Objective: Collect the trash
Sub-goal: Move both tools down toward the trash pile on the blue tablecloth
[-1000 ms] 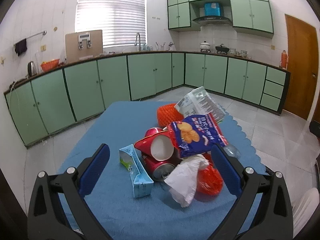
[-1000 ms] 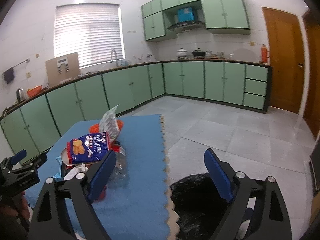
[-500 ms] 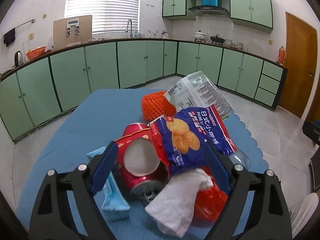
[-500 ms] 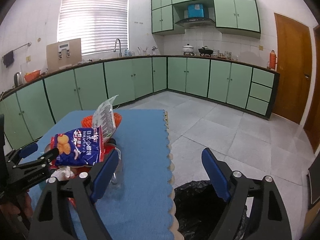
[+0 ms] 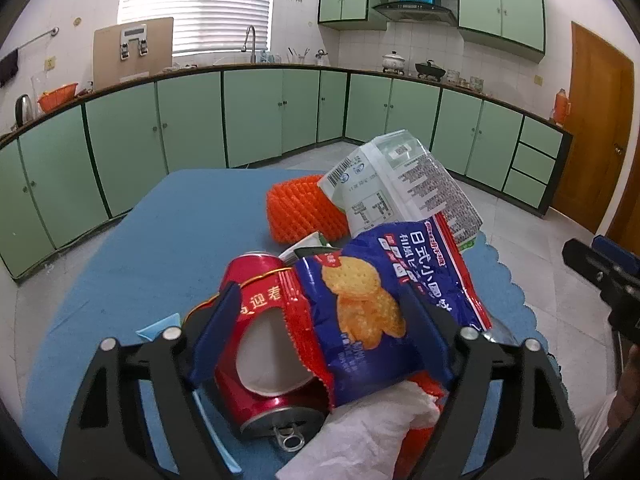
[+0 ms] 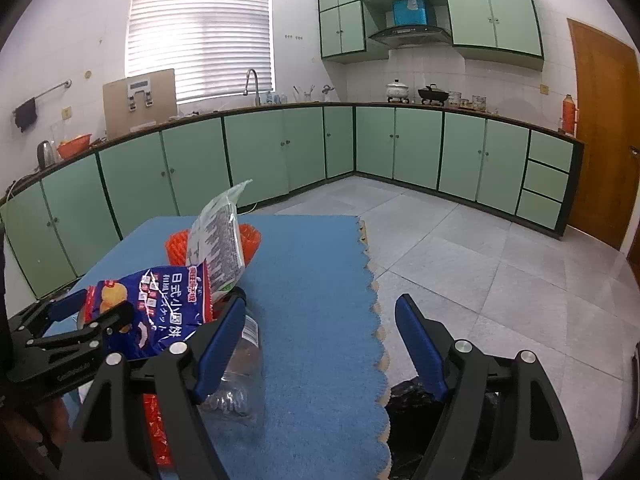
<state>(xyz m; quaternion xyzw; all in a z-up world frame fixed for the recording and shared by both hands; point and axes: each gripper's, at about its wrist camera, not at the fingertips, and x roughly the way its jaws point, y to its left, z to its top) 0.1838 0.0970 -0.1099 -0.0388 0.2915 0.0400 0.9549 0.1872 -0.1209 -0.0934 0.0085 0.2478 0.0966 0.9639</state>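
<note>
Several pieces of trash were heaped on the blue desk [image 5: 168, 232]: a red cup [image 5: 264, 336], a blue cracker bag [image 5: 384, 304], a red can [image 5: 276, 412]. The cup and bag were straddled by the spread left claw [image 5: 320, 336], not yet clamped. The right claw [image 6: 320, 344] was held apart above the desk edge, beside a black trash bag [image 6: 412, 408].
</note>
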